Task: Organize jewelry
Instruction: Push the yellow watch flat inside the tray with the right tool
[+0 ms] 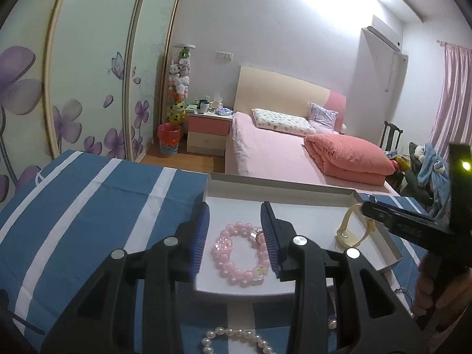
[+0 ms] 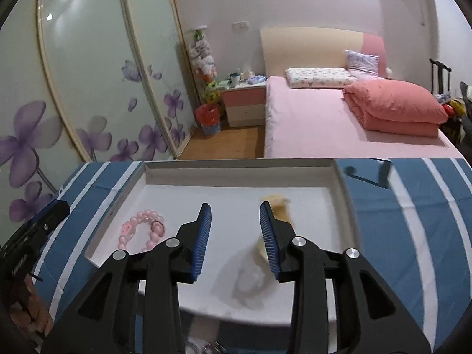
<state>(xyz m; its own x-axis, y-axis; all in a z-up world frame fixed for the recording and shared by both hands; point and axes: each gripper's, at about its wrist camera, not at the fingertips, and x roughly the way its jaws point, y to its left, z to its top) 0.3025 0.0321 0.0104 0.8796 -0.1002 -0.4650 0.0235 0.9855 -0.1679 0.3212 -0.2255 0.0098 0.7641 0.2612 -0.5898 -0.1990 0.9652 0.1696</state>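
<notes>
White tray (image 1: 283,190) on striped tabletop (image 1: 88,194). Pink bracelet (image 1: 236,253) lies in tray's left half, between our left claw (image 1: 234,236), released. Yellow band (image 1: 352,230) at right; right claw (image 2: 235,233) released over it. Pearls (image 1: 236,337) near edge.

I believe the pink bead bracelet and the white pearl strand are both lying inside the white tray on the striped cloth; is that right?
Not quite. The pink bead bracelet does lie inside the white tray, but the white pearl strand lies outside it, on the striped cloth in front of the tray's near edge. The left wrist view shows this.
</notes>
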